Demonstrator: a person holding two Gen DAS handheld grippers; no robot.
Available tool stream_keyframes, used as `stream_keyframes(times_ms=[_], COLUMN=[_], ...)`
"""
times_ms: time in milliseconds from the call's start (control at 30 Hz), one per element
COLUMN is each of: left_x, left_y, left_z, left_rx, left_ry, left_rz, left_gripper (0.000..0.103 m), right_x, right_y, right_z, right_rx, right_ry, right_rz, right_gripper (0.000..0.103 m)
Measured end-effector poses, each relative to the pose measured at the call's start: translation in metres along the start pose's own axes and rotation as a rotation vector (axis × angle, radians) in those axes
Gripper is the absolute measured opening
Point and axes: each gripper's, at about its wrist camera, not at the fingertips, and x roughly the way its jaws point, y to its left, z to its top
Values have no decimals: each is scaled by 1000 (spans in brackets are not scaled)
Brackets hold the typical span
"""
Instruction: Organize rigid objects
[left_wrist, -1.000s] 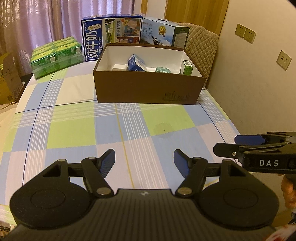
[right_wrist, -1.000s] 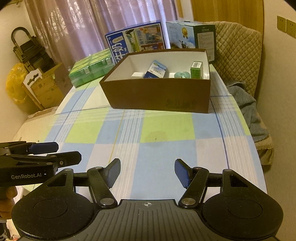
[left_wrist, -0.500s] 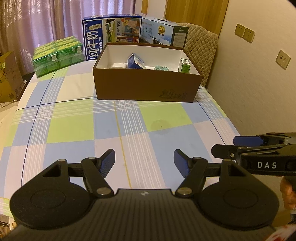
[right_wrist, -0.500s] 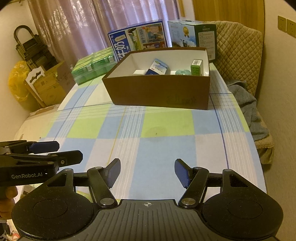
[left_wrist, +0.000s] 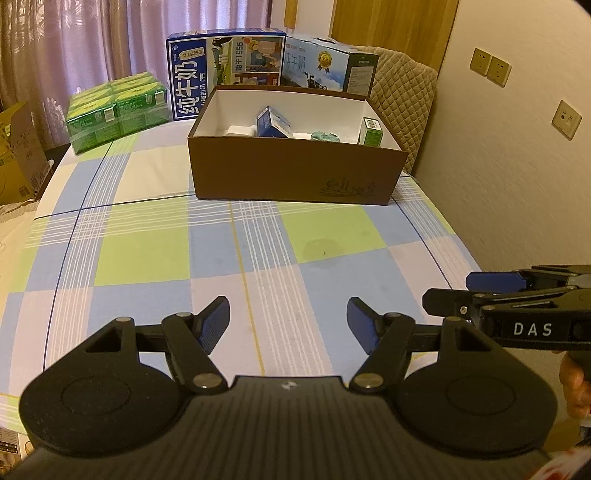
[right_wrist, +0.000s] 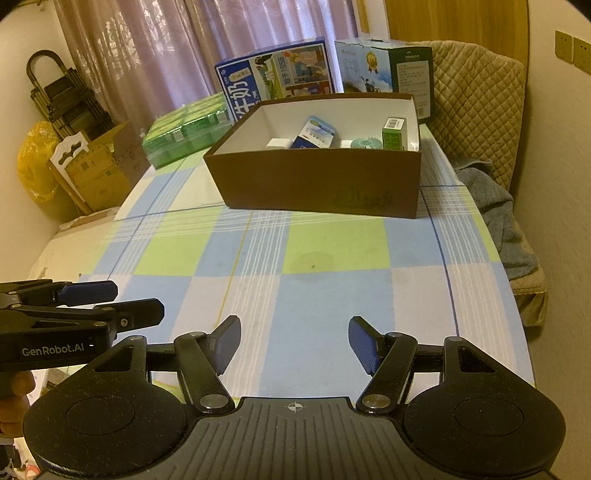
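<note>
A brown cardboard box (left_wrist: 291, 177) (right_wrist: 317, 184) stands on the far half of the checked tablecloth. Inside it lie a blue carton (left_wrist: 273, 123) (right_wrist: 314, 133), a small green box (left_wrist: 370, 132) (right_wrist: 393, 133), a teal round fan (left_wrist: 325, 137) (right_wrist: 365, 143) and a white item (left_wrist: 240, 130). My left gripper (left_wrist: 289, 324) is open and empty above the near edge of the table. My right gripper (right_wrist: 294, 342) is open and empty beside it, and it also shows from the side in the left wrist view (left_wrist: 458, 293). The left gripper shows from the side in the right wrist view (right_wrist: 136, 301).
Two large milk cartons (left_wrist: 225, 70) (left_wrist: 328, 68) stand behind the box. A shrink-wrapped pack of green boxes (left_wrist: 118, 110) sits at the back left. A quilted chair (right_wrist: 476, 107) with a grey towel (right_wrist: 495, 218) stands to the right. Cardboard boxes (right_wrist: 96, 170) stand on the floor to the left.
Both grippers have drawn back from the brown box, which looks smaller and farther. Both stay open and empty.
</note>
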Motion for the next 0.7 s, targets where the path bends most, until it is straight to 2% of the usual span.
stream_keyframes(times_ms=[700], left_x=[14], left_y=[12], left_z=[9], left_rx=[-2], left_ry=[20], left_rz=[-9], left_gripper=[67], right_x=[14], right_y=[3], right_z=[7], right_rx=[22], right_ry=[11], right_rz=[-10], right_gripper=[62])
